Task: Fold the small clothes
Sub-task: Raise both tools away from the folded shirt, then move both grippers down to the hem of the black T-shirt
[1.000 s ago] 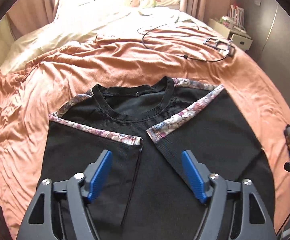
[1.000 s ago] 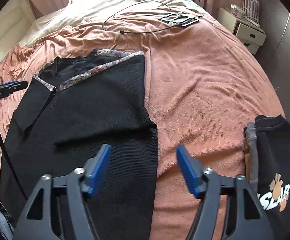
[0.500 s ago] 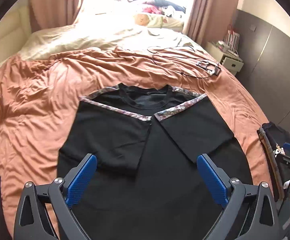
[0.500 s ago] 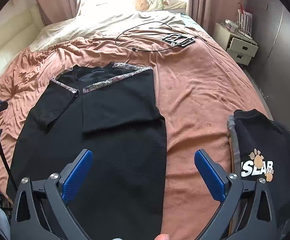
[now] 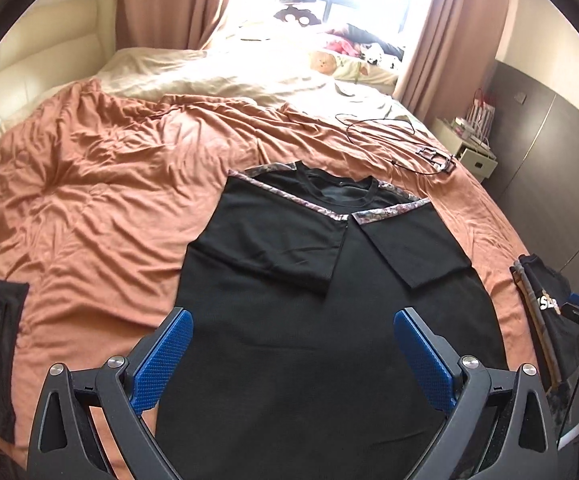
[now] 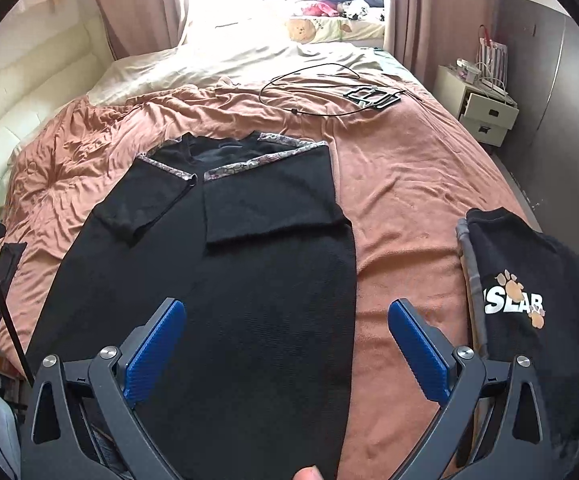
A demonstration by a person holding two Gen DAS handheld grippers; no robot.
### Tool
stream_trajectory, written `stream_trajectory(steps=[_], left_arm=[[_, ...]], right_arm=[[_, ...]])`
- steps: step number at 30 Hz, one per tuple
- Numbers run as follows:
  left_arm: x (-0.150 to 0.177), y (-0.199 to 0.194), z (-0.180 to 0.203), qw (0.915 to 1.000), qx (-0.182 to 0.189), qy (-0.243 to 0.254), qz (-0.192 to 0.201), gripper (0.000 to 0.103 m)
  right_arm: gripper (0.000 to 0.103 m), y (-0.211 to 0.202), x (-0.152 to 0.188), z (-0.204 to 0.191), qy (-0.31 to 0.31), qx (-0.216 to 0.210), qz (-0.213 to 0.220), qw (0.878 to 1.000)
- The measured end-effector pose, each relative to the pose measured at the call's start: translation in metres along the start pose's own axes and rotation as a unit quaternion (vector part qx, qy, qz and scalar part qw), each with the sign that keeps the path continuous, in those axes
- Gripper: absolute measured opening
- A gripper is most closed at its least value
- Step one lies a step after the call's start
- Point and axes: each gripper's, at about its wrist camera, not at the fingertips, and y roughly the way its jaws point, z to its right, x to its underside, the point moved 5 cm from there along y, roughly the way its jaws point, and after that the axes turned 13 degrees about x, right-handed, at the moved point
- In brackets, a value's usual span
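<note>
Looking along the left gripper (image 5: 291, 344), its jaws have just been opening and stand wide with nothing held — below them the black T-shirt (image 5: 329, 300) lies flat on the orange blanket (image 5: 101, 208), both sleeves folded inward. In the right wrist view, the right gripper (image 6: 287, 338) likewise gapes empty over the shirt's right edge — a folded black printed shirt (image 6: 525, 280) sits well apart.

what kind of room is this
Most likely a home bedroom. A large bed with a rust-coloured cover fills the view, curtains frame a bright window behind it, and a small bedside cabinet stands at its right.
</note>
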Motion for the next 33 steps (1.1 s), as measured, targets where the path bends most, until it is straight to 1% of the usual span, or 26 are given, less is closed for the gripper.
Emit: stream_trajectory(steps=[5, 10, 14, 17, 24, 28, 31, 32, 33], left_arm=[[0.026, -0.024, -0.016, 0.9999, -0.003, -0.01, 0.009, 0.101], [0.049, -0.043, -0.026, 0.9999, -0.002, -0.006, 0.013, 0.101], [0.07, -0.055, -0.034, 0.9998, 0.002, -0.005, 0.017, 0.101], [0.088, -0.06, -0.04, 0.9997, 0.013, -0.009, 0.017, 0.101], [0.125, -0.064, -0.066, 0.9992, 0.017, -0.033, 0.013, 0.1], [0.145, -0.064, -0.08, 0.9986, 0.016, -0.05, 0.006, 0.095], [0.16, -0.062, -0.092, 0.998, 0.007, -0.063, 0.0, 0.094], [0.165, -0.061, -0.096, 0.9977, 0.007, -0.067, -0.003, 0.091], [0.17, -0.059, -0.1, 0.9973, 0.008, -0.072, -0.007, 0.089]], right_arm=[[0.102, -0.018, 0.018, 0.0, 0.006, -0.006, 0.012, 1.0], [0.102, -0.027, 0.039, 0.005, 0.017, -0.008, 0.015, 1.0], [0.101, -0.028, 0.054, 0.009, 0.029, -0.015, 0.01, 0.999], [0.101, -0.026, 0.065, 0.015, 0.038, -0.017, 0.005, 0.999], [0.095, -0.017, 0.093, 0.024, 0.058, -0.026, -0.011, 0.998], [0.094, -0.007, 0.106, 0.027, 0.069, -0.027, -0.021, 0.997], [0.094, -0.001, 0.117, 0.027, 0.075, -0.025, -0.025, 0.997], [0.092, 0.003, 0.121, 0.026, 0.077, -0.026, -0.027, 0.996], [0.087, 0.006, 0.125, 0.026, 0.08, -0.027, -0.032, 0.996]])
